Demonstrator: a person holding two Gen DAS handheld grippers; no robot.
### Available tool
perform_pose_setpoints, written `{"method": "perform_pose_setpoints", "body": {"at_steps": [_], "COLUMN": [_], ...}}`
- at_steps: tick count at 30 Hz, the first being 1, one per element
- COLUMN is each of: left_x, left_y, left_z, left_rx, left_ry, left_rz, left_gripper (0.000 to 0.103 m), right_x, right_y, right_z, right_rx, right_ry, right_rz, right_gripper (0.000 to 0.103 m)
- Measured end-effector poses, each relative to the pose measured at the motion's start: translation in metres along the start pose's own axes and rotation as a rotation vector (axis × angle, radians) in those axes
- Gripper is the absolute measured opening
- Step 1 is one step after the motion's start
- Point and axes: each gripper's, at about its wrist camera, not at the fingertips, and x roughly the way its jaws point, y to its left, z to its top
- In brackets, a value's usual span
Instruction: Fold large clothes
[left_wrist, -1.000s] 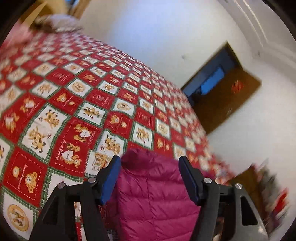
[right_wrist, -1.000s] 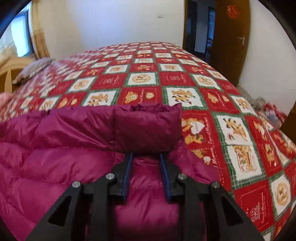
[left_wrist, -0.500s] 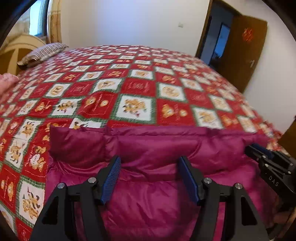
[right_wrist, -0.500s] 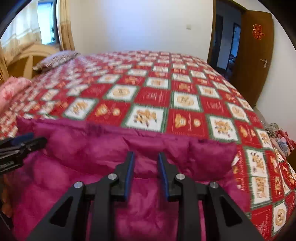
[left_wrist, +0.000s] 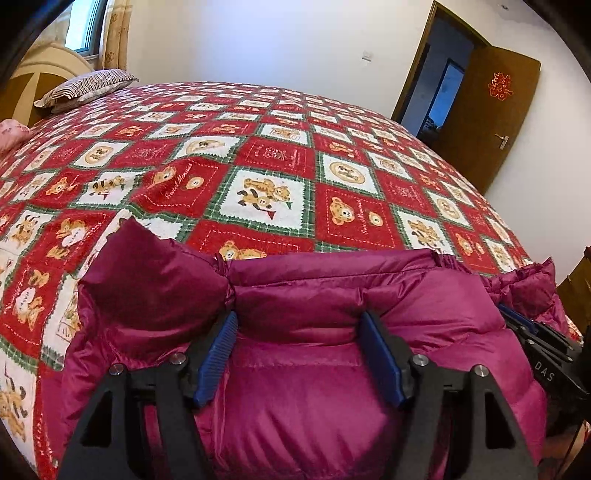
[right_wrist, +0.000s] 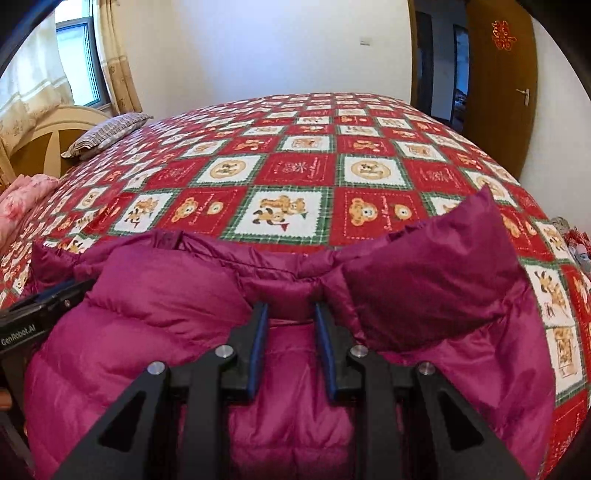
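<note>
At your far left, a striped pillow (left_wrist: 86, 88) rests by the wooden headboard (left_wrist: 40, 79), with a pink bundle (right_wrist: 22, 199) at that edge of the bed. Your left hand-held gripper (left_wrist: 297, 325) sits on the magenta down jacket (left_wrist: 314, 354) with its blue pads spread wide; puffy fabric bulges between them, but you cannot tell whether they pinch it. The jacket's left corner stands up in a peak just left of this gripper, and its top edge runs straight across the near part of the bear-print quilt (left_wrist: 266, 166). Beyond that edge the quilt lies flat all the way to the white wall. Your right hand-held gripper (right_wrist: 290, 314) has its jaws drawn close together, pinching a fold of the jacket's top edge between the pads. Just right of it, the jacket's other corner stands up in a peak. Past that, the bed's right edge drops away toward a cluttered floor, and the brown door (right_wrist: 498, 85) stands open well beyond.
</note>
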Motion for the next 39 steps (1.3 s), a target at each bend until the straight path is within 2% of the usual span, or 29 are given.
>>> {"method": "perform_pose_setpoints", "body": {"at_steps": [4,7,13,16,17,18,20,22,29,31,33,39], "left_x": [0.003,0.002,0.002,0.002,0.003,0.003,0.003,0.005,0.001,-0.012,-0.043,-0.119], "left_y": [-0.003,-0.003,-0.002,-0.002,-0.002,-0.003,-0.003,-0.004,-0.004,-0.006,-0.005,0.022], "left_z": [-0.002,-0.002,-0.001,-0.001,-0.001,-0.001,-0.001,-0.001,0.002,0.003,-0.004,-0.044], "left_rx": [0.021,0.021,0.023,0.027,0.027,0.029,0.031,0.032,0.048,0.074,0.086,0.007], "left_ry": [0.005,0.006,0.005,0.007,0.007,0.007,0.006,0.008,0.041,0.07,0.037,-0.041], "left_rz": [0.024,0.023,0.025,0.021,0.02,0.021,0.022,0.025,0.014,0.006,-0.014,-0.072], "left_gripper": [0.07,0.07,0.07,0.07,0.07,0.07,0.071,0.071,0.072,0.072,0.072,0.072], "right_x": [0.001,-0.003,-0.029,-0.027,-0.025,-0.02,-0.014,-0.011,-0.02,-0.044,-0.082,-0.134], "right_y": [0.001,-0.004,-0.047,-0.079,-0.088,-0.103,-0.118,-0.122,-0.107,-0.102,-0.081,0.012], "right_z": [0.0,0.001,0.004,-0.001,-0.003,-0.006,-0.01,-0.009,-0.004,-0.006,-0.013,-0.057], "right_rx": [-0.01,0.009,0.058,0.121,0.146,0.217,0.302,0.323,0.255,0.235,0.194,0.04], "right_ry": [0.003,0.005,-0.019,-0.004,-0.001,0.007,0.011,0.009,0.036,0.005,-0.072,-0.105], "right_rz": [-0.014,-0.009,-0.137,-0.155,-0.152,-0.115,-0.069,-0.047,-0.128,-0.15,-0.086,0.047], "right_gripper": [0.028,0.024,0.019,0.007,0.007,0.001,0.0,0.0,0.0,0.011,0.013,0.013]}}
